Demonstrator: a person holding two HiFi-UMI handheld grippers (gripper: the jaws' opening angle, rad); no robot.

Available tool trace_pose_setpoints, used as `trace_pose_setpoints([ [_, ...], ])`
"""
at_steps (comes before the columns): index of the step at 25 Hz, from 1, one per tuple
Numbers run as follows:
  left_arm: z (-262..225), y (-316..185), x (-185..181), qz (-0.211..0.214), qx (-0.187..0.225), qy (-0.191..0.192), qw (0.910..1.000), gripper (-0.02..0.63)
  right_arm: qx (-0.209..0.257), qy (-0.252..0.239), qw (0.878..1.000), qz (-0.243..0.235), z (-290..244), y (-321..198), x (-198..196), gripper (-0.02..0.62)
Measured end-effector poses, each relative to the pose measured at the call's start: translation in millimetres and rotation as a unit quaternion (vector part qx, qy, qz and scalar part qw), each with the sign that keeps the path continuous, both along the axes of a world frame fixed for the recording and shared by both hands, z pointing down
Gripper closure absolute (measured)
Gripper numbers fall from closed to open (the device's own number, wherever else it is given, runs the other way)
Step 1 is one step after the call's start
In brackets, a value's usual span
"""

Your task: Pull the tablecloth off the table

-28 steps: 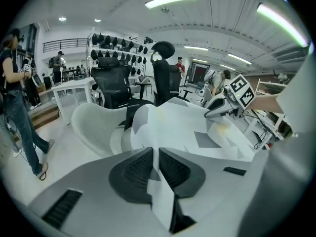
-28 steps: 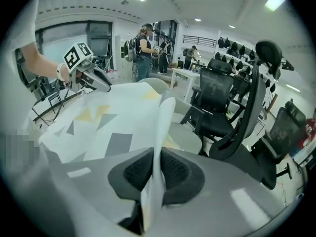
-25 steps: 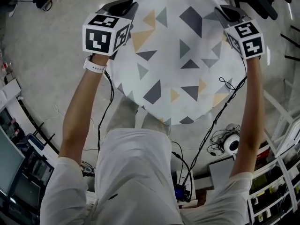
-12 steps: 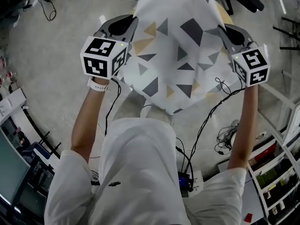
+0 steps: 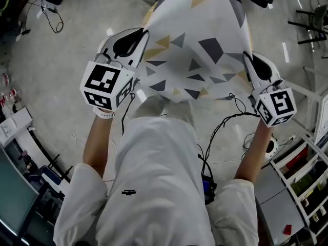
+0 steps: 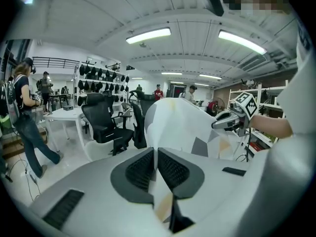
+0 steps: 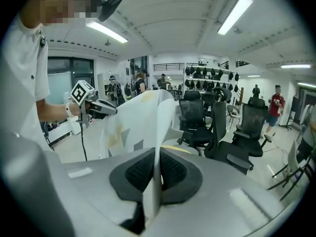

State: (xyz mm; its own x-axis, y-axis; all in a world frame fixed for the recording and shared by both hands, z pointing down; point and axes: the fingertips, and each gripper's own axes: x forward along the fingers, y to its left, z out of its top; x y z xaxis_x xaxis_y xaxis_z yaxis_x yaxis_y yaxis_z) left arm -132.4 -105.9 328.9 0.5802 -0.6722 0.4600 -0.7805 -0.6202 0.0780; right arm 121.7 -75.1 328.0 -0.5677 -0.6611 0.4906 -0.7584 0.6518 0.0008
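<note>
The tablecloth is white with grey and tan triangles and hangs stretched between my two grippers in front of the person's chest. The left gripper is shut on its left edge, and the cloth passes between the left gripper's dark ribbed pads. The right gripper is shut on the right edge, with the cloth pinched in the right gripper's jaws. Past the cloth shows a pale round table top with a yellowish rim. The cloth's far end runs out of the head view at the top.
Black office chairs stand close behind the table, and more chairs sit beside a white desk. A person walks at the left. Cables hang by the person's body. Shelving is at the right.
Both grippers have come back toward the person's body with the cloth held in them. More of the cloth has been drawn off, and its near edge has risen from hanging low.
</note>
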Motion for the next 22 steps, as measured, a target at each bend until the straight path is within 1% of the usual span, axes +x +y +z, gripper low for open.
trace_pose_setpoints([
  [4,-22,15,3,0.010,0.015,0.008,0.9998,0.575,0.010,-0.014,1.000,0.019,-19,29,1,0.574],
  [8,-40,46,-2,0.008,0.022,0.013,0.9996,0.577,0.029,-0.022,0.999,0.034,-36,73,-3,0.572],
  [11,-45,73,-5,0.008,0.024,0.007,0.9997,0.575,0.045,-0.028,0.997,0.050,-40,105,-4,0.571],
  [14,-50,85,-6,0.007,0.025,-0.001,0.9996,0.575,0.058,-0.038,0.996,0.064,-41,123,-5,0.571],
  [18,-57,97,-9,-0.011,0.034,-0.002,0.9994,0.575,0.077,-0.036,0.994,0.064,-49,139,-8,0.571],
  [22,-60,110,-20,-0.028,0.044,-0.007,0.9986,0.575,0.089,-0.025,0.995,0.045,-54,147,-21,0.569],
])
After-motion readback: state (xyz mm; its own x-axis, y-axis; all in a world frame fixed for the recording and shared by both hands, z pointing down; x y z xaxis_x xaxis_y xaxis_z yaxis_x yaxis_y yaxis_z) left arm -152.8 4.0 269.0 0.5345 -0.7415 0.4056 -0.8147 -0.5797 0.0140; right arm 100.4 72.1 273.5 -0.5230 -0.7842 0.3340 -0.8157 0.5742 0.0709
